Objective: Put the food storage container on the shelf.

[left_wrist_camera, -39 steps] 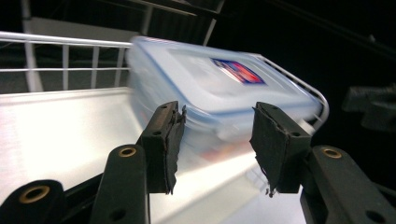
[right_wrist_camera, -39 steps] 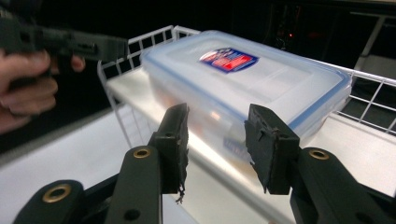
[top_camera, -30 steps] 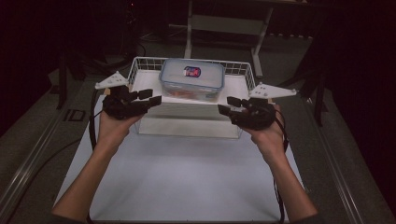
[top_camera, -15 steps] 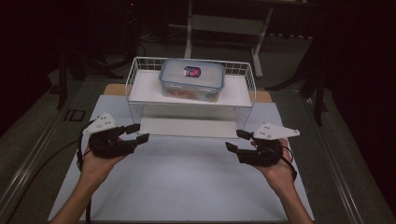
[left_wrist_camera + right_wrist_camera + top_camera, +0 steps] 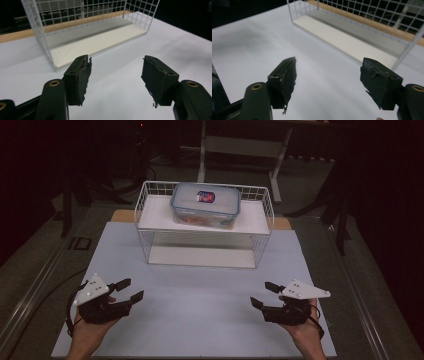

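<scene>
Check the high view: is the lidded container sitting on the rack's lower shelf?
No, the lidded container rests on the wire rack's upper shelf.

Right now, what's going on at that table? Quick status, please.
Left gripper and right gripper open, empty, jaws just opening, low over the white mat. Lidded box sits on the wire rack. Nothing in between.
</scene>
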A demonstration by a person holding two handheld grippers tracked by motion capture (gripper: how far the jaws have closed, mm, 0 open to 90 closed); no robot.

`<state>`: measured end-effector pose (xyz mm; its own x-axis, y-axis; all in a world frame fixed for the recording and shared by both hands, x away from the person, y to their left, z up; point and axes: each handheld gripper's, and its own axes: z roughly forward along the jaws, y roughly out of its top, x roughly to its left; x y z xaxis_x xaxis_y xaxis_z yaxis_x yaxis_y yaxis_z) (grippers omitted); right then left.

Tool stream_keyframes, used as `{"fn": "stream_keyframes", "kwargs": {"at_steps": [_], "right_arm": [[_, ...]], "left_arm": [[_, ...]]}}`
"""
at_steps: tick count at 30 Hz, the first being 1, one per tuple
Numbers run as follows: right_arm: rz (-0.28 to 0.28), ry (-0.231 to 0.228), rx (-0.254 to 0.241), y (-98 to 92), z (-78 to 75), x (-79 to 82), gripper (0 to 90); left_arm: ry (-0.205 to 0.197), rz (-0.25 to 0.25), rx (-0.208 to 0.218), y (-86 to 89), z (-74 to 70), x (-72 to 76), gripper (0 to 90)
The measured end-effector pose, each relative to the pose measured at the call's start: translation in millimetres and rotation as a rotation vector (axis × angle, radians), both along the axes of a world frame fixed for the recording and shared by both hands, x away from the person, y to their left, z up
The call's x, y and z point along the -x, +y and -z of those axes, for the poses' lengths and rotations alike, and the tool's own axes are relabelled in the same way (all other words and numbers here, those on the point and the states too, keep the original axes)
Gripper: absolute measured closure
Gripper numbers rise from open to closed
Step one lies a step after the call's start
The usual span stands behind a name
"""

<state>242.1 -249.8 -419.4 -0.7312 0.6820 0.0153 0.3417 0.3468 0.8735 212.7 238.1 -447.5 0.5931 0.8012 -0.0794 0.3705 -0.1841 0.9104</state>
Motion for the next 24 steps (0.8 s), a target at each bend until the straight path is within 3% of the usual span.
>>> {"fn": "stream_keyframes", "kwargs": {"at_steps": [5,13,16,17,24], "right_arm": [[0.033,0.001,0.001,-12.0,19.5,13.6,28.1],[0.077,-0.038,0.01,-20.3,27.4,16.9,28.2],[0.091,-0.041,0.015,-22.7,31.4,16.0,28.1],[0.098,-0.048,0.011,-24.4,32.5,15.6,28.1],[0.116,-0.063,-0.005,-30.0,33.1,14.6,28.2]], "left_arm": [[0.007,-0.029,-0.008,6.9,11.5,5.8,35.5],[-0.015,-0.048,-0.024,14.7,16.9,12.5,35.1],[-0.033,-0.062,-0.024,17.1,16.1,13.1,35.1],[-0.055,-0.077,-0.044,18.5,16.4,13.5,35.1],[-0.041,-0.092,-0.036,20.0,20.7,9.6,35.1]]}}
